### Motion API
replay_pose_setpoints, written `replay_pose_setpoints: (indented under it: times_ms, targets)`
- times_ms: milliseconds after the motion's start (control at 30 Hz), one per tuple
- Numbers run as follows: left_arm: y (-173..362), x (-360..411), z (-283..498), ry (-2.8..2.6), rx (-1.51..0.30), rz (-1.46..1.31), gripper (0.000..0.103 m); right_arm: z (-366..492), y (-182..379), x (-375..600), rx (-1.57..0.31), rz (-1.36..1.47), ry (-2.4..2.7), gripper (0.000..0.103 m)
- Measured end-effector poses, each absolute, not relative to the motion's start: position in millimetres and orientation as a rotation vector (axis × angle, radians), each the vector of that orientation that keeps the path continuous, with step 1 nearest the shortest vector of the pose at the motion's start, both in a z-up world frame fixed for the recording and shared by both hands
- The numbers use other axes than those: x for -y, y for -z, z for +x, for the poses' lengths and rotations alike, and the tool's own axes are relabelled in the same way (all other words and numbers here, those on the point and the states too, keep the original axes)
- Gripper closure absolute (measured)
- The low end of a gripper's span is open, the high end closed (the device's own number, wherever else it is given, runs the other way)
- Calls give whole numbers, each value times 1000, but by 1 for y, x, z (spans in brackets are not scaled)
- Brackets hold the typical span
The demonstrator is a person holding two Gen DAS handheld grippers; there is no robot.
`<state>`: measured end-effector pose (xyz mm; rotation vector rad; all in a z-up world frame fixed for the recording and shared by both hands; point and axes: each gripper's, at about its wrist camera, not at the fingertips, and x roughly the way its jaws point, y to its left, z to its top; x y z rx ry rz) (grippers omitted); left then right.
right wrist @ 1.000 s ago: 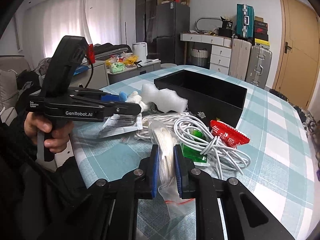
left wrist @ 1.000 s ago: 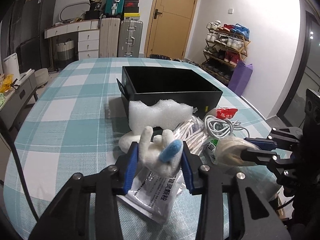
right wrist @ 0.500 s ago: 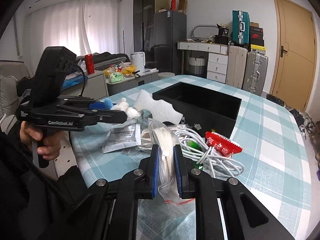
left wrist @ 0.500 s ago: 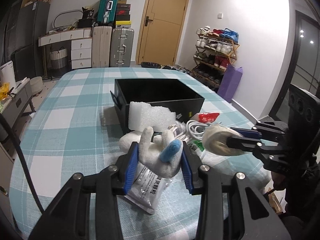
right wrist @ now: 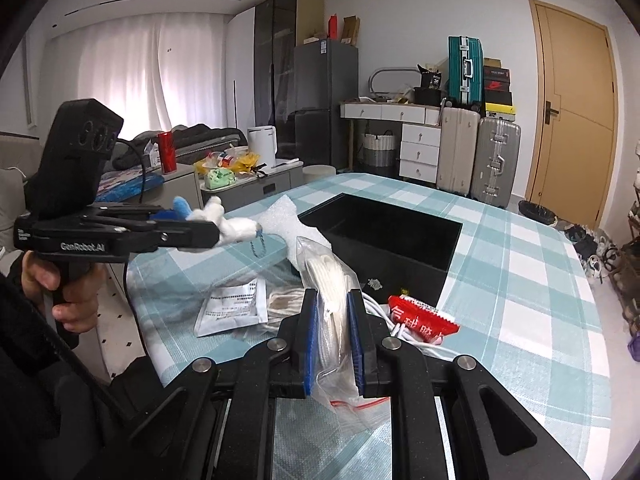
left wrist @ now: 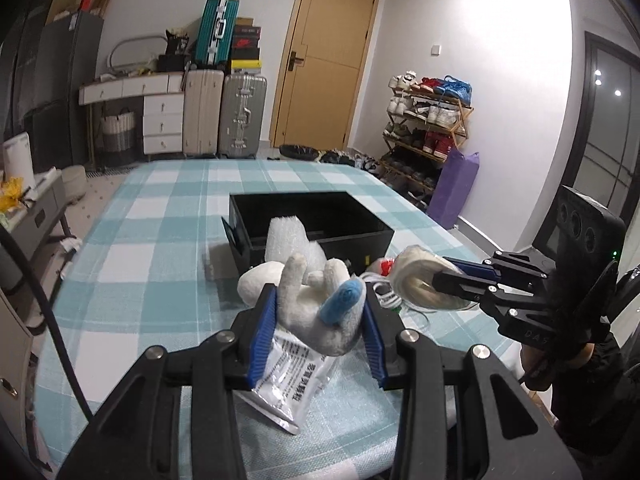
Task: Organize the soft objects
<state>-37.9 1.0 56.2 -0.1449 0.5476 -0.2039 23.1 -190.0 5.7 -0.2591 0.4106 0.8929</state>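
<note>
Both loads lifted, none boxed: the left gripper (left wrist: 318, 322) pinches a plush toy (left wrist: 316, 304), the right gripper (right wrist: 333, 338) a bagged rope coil (right wrist: 328, 280), above the worktop (right wrist: 520, 280); black bin (right wrist: 384, 236) empty.

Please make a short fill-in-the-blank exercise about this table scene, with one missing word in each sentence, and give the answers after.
1. The left gripper is shut on a white plush toy that has one ____ tip.
2. The right gripper is shut on a clear bag of white ____.
3. The open box on the checked tablecloth is ____ in colour.
4. The packet beside the white cable is ____.

Missing words: blue; rope; black; red
</note>
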Motion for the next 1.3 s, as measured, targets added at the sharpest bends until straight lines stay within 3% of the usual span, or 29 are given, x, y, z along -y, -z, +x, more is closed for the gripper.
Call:
replay_pose_setpoints:
  times_ms: [400, 1133, 1233, 1300]
  targets:
    - [-77, -3, -24, 183, -507, -114, 65, 36, -17, 186, -383, -235, -876, 89]
    - [-69, -15, 23, 137, -521, -125, 64, 58, -34, 182, -362, -185, -811, 89]
    - [-68, -18, 27, 128, -527, -128, 64, 61, -36, 180, -356, -173, -814, 90]
    - [-68, -21, 29, 123, -530, -134, 64, 63, -39, 179, -350, -164, -814, 96]
